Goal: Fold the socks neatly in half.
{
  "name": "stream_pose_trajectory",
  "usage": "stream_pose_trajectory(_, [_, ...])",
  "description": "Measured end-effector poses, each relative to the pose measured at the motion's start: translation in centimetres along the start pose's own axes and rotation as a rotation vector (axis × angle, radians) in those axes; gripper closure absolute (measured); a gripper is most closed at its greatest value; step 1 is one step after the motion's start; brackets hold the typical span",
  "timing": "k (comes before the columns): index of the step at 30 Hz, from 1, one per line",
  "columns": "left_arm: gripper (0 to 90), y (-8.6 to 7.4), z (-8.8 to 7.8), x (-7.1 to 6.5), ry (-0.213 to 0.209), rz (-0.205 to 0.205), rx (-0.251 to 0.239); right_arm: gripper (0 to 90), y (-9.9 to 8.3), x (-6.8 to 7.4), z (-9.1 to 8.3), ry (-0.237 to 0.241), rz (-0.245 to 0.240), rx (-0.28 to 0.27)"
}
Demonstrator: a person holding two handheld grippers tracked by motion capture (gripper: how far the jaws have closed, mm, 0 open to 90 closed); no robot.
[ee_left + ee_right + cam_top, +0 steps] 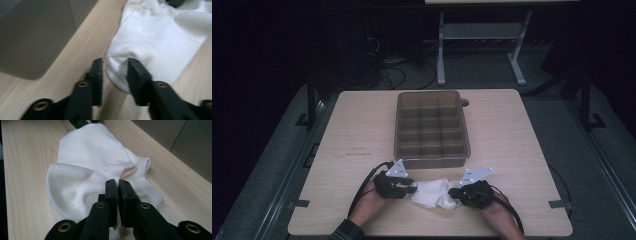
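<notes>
Pale wood-grain table (362,130), dark room around it, grey floor, metal desk frame (482,45) at far end. Brown divided bin (432,129) sits beyond your 2 claws. White cloth (434,192) lies crumpled between them, near table's front edge. Your left claw (412,188): jaws part-open, straddling cloth's edge fold, pads not yet pressing. Your right claw (454,192): jaws nearly together, pinching thin fold of cloth just ahead of its tips.

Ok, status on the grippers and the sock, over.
Right gripper shut on sock. Left gripper open, sock edge between fingers. Bin just beyond, nothing in the way.
</notes>
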State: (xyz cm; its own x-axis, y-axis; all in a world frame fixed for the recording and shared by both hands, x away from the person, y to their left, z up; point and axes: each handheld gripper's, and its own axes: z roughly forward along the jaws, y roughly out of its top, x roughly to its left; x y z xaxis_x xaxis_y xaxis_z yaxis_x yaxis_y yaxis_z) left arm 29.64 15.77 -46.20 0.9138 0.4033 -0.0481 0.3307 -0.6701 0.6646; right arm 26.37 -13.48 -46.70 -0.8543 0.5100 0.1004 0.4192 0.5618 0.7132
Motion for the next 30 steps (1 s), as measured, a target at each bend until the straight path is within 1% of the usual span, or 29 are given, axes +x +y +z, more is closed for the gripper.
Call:
stream_pose_trajectory(3, [80.9, 0.1, 0.0, 0.0, -0.029, -0.001, 0.005, 87.5, 0.0, 0.0, -0.1, 0.0, 0.003, 0.001])
stream_pose_trajectory(4, [84.5, 0.1, 0.1, -0.1, -0.035, -0.008, 0.003, 87.5, 0.0, 0.0, -0.1, 0.001, 0.004, 0.002])
stream_pose_trajectory(6, [87.3, 0.1, 0.0, 0.0, -0.04, -0.009, 0.013, 88.0, 0.0, -0.1, -0.1, 0.002, 0.0, 0.001])
stream_pose_trajectory(8, [88.2, 0.1, 0.0, 0.0, -0.042, -0.031, 0.009, 88.3, 0.1, -0.1, -0.2, 0.005, 0.007, 0.0])
stream_pose_trajectory(9, [88.3, 0.1, -0.1, 0.0, -0.045, -0.03, 0.015, 88.4, 0.1, -0.1, -0.2, 0.003, 0.005, -0.003])
stream_pose_trajectory(10, [88.4, 0.1, -0.1, 0.0, -0.047, -0.042, 0.014, 88.6, 0.2, -0.1, -0.3, 0.002, 0.006, -0.007])
stream_pose_trajectory(11, [88.5, 0.1, -0.3, 0.0, -0.051, -0.051, 0.013, 88.6, 0.2, -0.1, -0.4, 0.002, 0.015, -0.01])
stream_pose_trajectory(13, [88.6, 0.1, -0.6, 0.0, -0.05, -0.055, 0.009, 88.8, 0.4, -0.1, -0.7, 0.001, 0.014, -0.02])
stream_pose_trajectory(14, [88.6, 0.2, -0.8, -0.1, -0.052, -0.057, 0.004, 88.8, 0.5, -0.1, -0.9, 0.001, 0.023, -0.021])
stream_pose_trajectory(18, [88.7, 0.4, -2.1, -0.3, -0.057, -0.065, -0.027, 89.0, 0.8, -0.2, -1.5, 0.005, 0.024, -0.045])
stream_pose_trajectory(20, [88.7, 0.5, -2.8, -0.4, -0.06, -0.07, -0.05, 89.0, 0.9, -0.2, -1.8, 0.011, 0.033, -0.054])
stream_pose_trajectory(21, [88.8, 0.6, -3.1, -0.5, -0.063, -0.075, -0.063, 89.0, 1.0, -0.2, -1.9, 0.012, 0.029, -0.061])
stream_pose_trajectory(22, [88.8, 0.7, -3.3, -0.6, -0.069, -0.079, -0.073, 89.0, 1.2, -0.2, -2.1, 0.013, 0.037, -0.063])
stream_pose_trajectory(23, [88.8, 0.9, -3.5, -0.8, -0.075, -0.077, -0.083, 89.0, 1.3, -0.3, -2.2, 0.013, 0.033, -0.066])
stream_pose_trajectory(26, [88.8, 1.2, -3.5, -1.3, -0.095, -0.079, -0.099, 89.0, 1.7, -0.8, -2.7, 0.013, 0.034, -0.078])
stream_pose_trajectory(28, [88.8, 1.4, -3.3, -1.8, -0.107, -0.075, -0.102, 89.0, 1.9, -1.2, -3.1, 0.008, 0.041, -0.086])
stream_pose_trajectory(30, [88.8, 1.6, -3.0, -2.0, -0.13, -0.076, -0.1, 89.0, 1.9, -1.6, -3.4, 0.003, 0.048, -0.088])
